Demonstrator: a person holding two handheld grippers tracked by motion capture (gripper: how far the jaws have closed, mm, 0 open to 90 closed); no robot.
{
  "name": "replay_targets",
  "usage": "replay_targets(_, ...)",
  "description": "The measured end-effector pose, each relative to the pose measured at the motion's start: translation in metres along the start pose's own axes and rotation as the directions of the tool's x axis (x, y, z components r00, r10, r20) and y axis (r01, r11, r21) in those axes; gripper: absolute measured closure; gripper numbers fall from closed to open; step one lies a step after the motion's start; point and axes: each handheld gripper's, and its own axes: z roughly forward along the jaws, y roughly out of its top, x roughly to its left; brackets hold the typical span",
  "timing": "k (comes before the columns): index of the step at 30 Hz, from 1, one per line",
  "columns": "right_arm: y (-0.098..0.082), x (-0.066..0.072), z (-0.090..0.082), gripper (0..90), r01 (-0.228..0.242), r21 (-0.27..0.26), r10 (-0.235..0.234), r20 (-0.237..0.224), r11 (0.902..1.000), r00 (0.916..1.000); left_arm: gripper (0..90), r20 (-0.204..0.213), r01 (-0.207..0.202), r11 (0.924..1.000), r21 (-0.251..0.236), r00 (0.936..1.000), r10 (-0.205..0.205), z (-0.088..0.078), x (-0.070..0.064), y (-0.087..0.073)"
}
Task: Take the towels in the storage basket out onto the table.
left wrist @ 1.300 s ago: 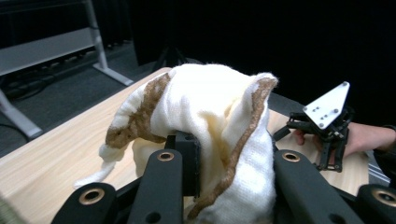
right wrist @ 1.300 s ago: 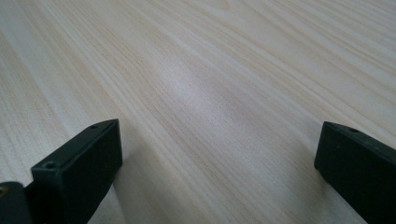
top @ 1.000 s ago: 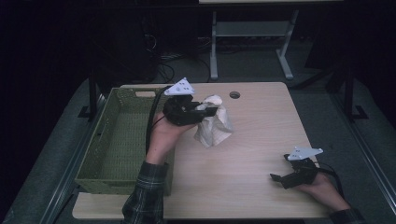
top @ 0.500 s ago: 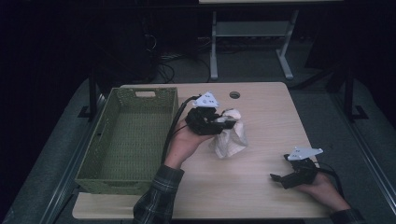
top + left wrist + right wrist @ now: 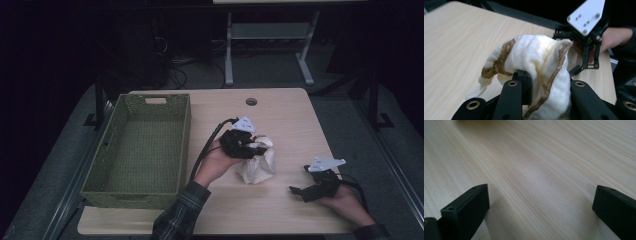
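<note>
Two claws are at work over the desk [image 5: 280,110], and we can see them both from the high view. Our left claw [image 5: 257,149] is clamped on a cream cloth [image 5: 257,165] with a brown border; in the left gripper view the fabric [image 5: 541,65] bulges up and over between the two black jaws, which press into it from either side. The cloth hangs from that claw near the middle of the desk, its lower folds reaching down to the wood, to the right of the green woven basket [image 5: 102,172] and apart from it. Our right claw [image 5: 296,190] rests low on the desk near the front right corner, well apart from the cloth, with its jaws spread wide; in the right gripper view there is only bare wood grain between them. From the left gripper view we also see the right claw [image 5: 589,61] beyond the cloth, held in a hand [image 5: 615,37].
</note>
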Motion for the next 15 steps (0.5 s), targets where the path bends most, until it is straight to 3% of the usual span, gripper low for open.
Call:
replay_targets(8,0.000,0.000,0.000,0.5,0.001,0.001,-0.001,-0.002,1.0000,1.0000,71.8,0.024,-0.017,0.9995,0.027,0.9996,0.016,0.023,-0.002,-0.013)
replay_targets(11,0.000,0.000,0.000,0.5,0.000,0.001,0.000,-0.004,1.0000,1.0000,71.5,0.027,-0.039,0.9969,0.068,0.9989,0.037,0.038,-0.002,-0.023)
replay_targets(15,0.000,0.000,0.000,0.5,0.000,0.001,0.000,-0.004,1.0000,1.0000,71.2,0.050,-0.022,0.9951,0.097,0.9986,0.017,0.051,0.000,-0.036)
